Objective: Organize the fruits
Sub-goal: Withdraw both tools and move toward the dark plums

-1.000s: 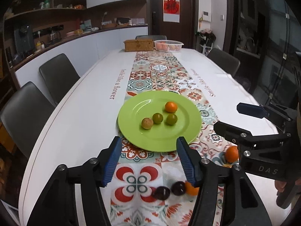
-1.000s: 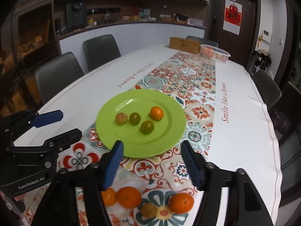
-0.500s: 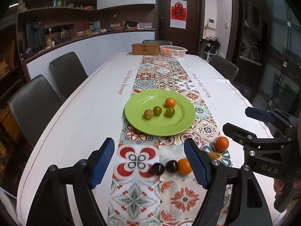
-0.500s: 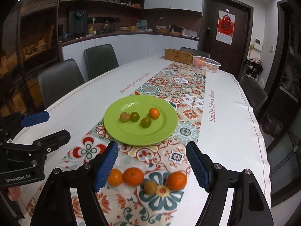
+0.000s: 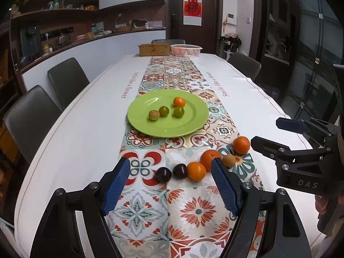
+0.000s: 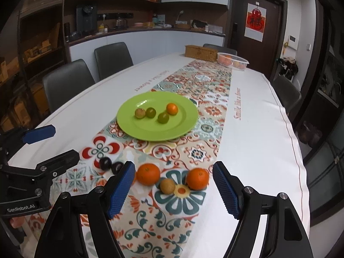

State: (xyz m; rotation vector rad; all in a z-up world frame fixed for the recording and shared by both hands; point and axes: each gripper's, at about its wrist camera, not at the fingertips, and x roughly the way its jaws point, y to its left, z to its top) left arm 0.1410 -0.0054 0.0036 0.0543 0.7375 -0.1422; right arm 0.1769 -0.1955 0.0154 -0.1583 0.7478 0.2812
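Left gripper (image 5: pixel 171 188): jaws released with nothing between the pads; over the last second they have been spreading, then settled at this width. It hangs above the patterned runner (image 5: pixel 185 202), tilted down toward the tabletop (image 5: pixel 86 133).
Right gripper (image 6: pixel 174 186): jaws released, having widened a little just now, with no fruit pressed by either pad.
Fruit row, left wrist view: two dark plums (image 5: pixel 163 174) (image 5: pixel 179 171) and a small orange (image 5: pixel 196 171) lie just beyond the left jaws, within the span of the gap but apart from both pads.
Fruit row, right wrist view: a larger orange (image 6: pixel 148 174), a small brown fruit (image 6: pixel 167 186) and another orange (image 6: pixel 197 178) lie just ahead of the right jaws, inside the span of the gap, on the runner.
Row layout: all six pieces run in a shallow arc, neighbours touching or nearly so.
Green plate (image 5: pixel 150 126): farther along the runner, well beyond both grippers. It carries one brown fruit (image 5: pixel 154 115), two green fruits (image 5: pixel 163 111) (image 5: pixel 178 112) and one small orange fruit (image 5: pixel 179 102).
Far end of tabletop: a wicker box (image 5: pixel 153 49) and a white basket (image 5: pixel 186 49), side by side.
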